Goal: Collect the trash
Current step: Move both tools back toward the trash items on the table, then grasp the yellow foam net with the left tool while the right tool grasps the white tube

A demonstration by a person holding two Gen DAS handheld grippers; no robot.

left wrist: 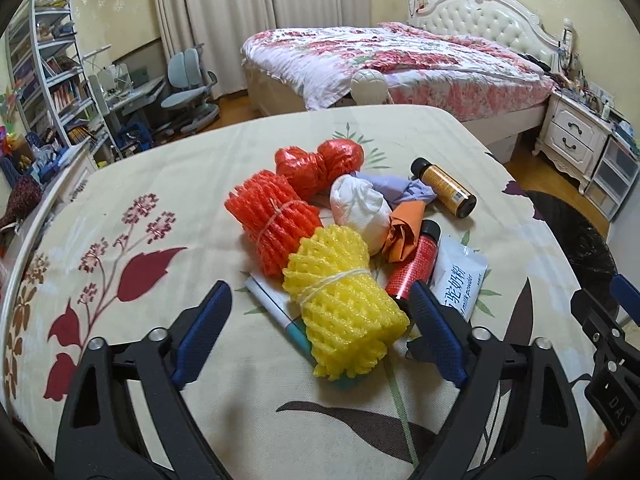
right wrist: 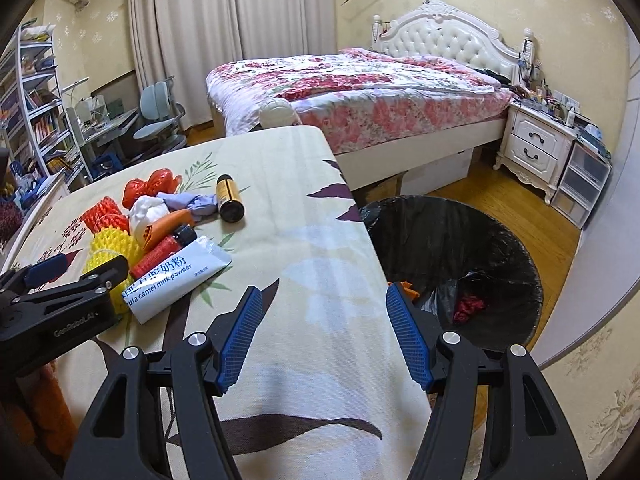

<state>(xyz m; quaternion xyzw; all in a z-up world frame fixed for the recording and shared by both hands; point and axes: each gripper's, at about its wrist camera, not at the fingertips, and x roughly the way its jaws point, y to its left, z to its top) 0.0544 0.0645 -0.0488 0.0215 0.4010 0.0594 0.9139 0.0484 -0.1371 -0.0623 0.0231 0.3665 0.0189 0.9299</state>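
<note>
A pile of trash lies on the floral tablecloth [left wrist: 160, 360]. My left gripper [left wrist: 320, 300] is open, its jaws on either side of a yellow foam net [left wrist: 340, 304]. Behind it lie an orange foam net [left wrist: 272, 220], a red bag [left wrist: 320, 164], a white tissue wad [left wrist: 360, 208], orange paper [left wrist: 404, 236], a red bottle [left wrist: 412, 268], a milk powder sachet [left wrist: 460, 280] and a brown bottle [left wrist: 444, 186]. My right gripper [right wrist: 324, 324] is open and empty over the table's right edge, beside the black-lined bin [right wrist: 452, 264].
The bin holds some red and orange trash [right wrist: 468, 306]. A bed [right wrist: 360, 88] stands behind the table, a nightstand [right wrist: 536, 148] to the right, shelves and a desk chair [right wrist: 156, 120] to the left. The left gripper body [right wrist: 60, 304] shows in the right wrist view.
</note>
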